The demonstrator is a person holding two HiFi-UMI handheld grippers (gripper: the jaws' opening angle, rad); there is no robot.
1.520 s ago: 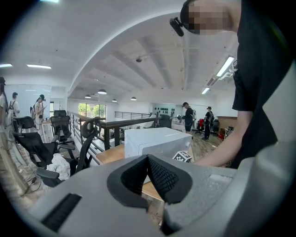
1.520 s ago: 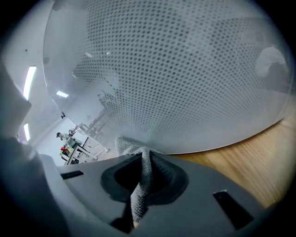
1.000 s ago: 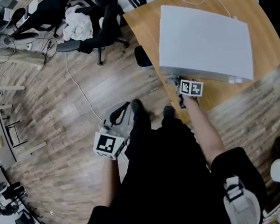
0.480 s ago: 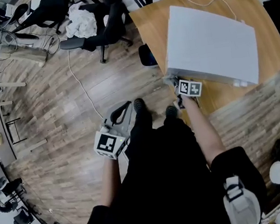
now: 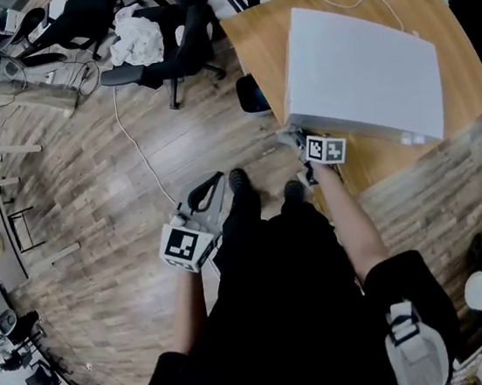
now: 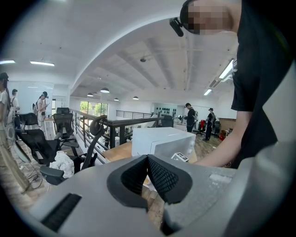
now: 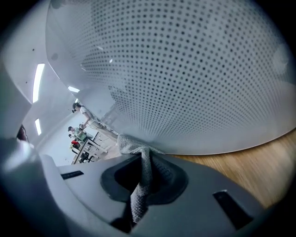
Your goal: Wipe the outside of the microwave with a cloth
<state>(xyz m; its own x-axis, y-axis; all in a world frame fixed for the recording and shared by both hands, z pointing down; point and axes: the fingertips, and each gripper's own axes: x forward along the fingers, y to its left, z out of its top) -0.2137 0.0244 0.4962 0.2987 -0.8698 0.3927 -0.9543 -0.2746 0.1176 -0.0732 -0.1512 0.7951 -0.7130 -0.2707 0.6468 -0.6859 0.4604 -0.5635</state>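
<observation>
1. Left gripper view: the left gripper [image 6: 148, 163] has its jaws pressed together with nothing between them. It points across the room at the white microwave [image 6: 159, 141], which stands on a wooden table [image 6: 118, 150] well apart from this gripper. The person's forearm reaches in from the right towards the microwave's near corner.

2. Right gripper view: the right gripper [image 7: 144, 170] is clamped on a grey knitted cloth [image 7: 138, 187]. A narrow fold runs down between the pads, and a small tuft pokes out past the tips. That tuft meets the lower edge of the microwave's dotted panel, which fills most of the view, with bare table wood below it to the right.

3. Head view: the microwave sits on the table in front of the person. The right gripper is at its near lower corner, and the left gripper hangs low beside the person's leg, over the floor.

4. Handling, as a judgement:
   - The cloth looks soft, light and limp, so only the short tuft past the tips can wipe. A grip nearer one edge would leave more cloth free.
   - The microwave's shell looks stiff and smooth, and probably heavy enough to stay put under light pressure.
</observation>
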